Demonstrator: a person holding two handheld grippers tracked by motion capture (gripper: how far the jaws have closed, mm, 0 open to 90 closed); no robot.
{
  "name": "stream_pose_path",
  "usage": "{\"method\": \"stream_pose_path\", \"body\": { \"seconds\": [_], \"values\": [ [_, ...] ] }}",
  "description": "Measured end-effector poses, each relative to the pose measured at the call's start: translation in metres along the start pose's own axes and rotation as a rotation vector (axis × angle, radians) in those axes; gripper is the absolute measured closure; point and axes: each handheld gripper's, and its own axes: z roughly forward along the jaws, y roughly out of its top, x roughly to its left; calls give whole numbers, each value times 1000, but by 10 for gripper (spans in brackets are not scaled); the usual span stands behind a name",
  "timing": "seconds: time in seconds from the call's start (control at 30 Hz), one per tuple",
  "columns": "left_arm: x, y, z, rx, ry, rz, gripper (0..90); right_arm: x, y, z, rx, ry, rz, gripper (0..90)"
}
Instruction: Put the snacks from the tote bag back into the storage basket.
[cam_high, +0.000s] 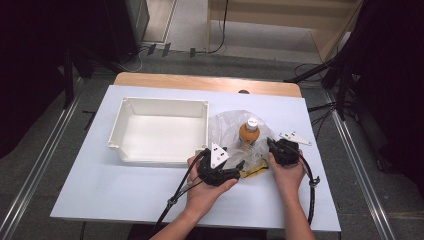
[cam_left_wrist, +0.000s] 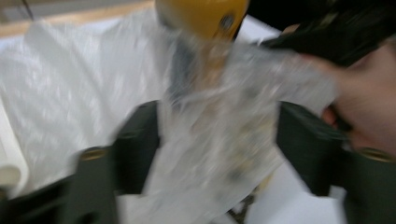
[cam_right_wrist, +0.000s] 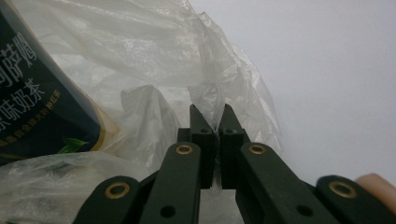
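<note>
A clear plastic bag (cam_high: 227, 127) lies on the white table, with an orange bottle (cam_high: 249, 134) with a white cap inside it. In the right gripper view my right gripper (cam_right_wrist: 214, 119) is shut on a fold of the bag (cam_right_wrist: 154, 56), beside the bottle's dark label (cam_right_wrist: 32, 102). From above, the right gripper (cam_high: 272, 146) sits at the bag's right edge. My left gripper (cam_high: 236, 167) is at the bag's near edge. In its own blurred view the left gripper (cam_left_wrist: 217, 144) stands open, its jaws wide on either side of crumpled bag film (cam_left_wrist: 224, 130), below the bottle (cam_left_wrist: 201, 14).
An empty white rectangular tray (cam_high: 125, 117) stands left of the bag, close to my left hand. A grey three-cornered plate (cam_high: 295, 137) sits by the right gripper. The table's wooden far edge (cam_high: 205, 82) runs behind, and cables trail off the near edge.
</note>
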Motion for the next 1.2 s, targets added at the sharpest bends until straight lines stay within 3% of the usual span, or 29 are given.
{"method": "stream_pose_path", "body": {
  "seconds": [0.07, 0.13, 0.2, 0.3, 0.43, 0.57, 0.77, 0.83, 0.93, 1.0, 1.07, 1.2],
  "values": [
    [5, -6, 7, 58, 17, 16, 669, 0, 0, 0, -2, 0, -1, 899],
    [11, -12, 12, 95, 22, 7, 807, -1, 0, 0, -2, 0, 0, 899],
    [17, -17, 16, 138, 29, 9, 888, -1, 0, 0, -3, -2, -1, 899],
    [22, -26, 21, 181, 30, 12, 900, 0, 0, 0, -2, -3, -1, 899],
    [22, -28, 20, 172, 44, 22, 900, -1, 0, 1, 6, -8, 4, 894],
    [27, -28, 21, 167, 15, -27, 900, -3, 1, -3, -24, -8, 43, 735],
    [28, -28, 21, 165, 12, -35, 900, -6, -4, -26, -125, 37, 77, 509],
    [28, -28, 21, 161, 12, -37, 900, -5, -2, -40, -159, 67, 53, 482],
    [29, -28, 21, 160, 7, -42, 900, -1, 8, -62, -208, 102, 57, 462],
    [29, -28, 21, 163, 5, -40, 900, 8, 12, -74, -234, 122, 40, 508],
    [29, -28, 21, 162, 7, -38, 900, 20, 11, -82, -242, 123, -8, 633],
    [28, -29, 21, 161, 8, -41, 900, 46, 9, -88, -231, 194, -77, 866]
  ]
}}
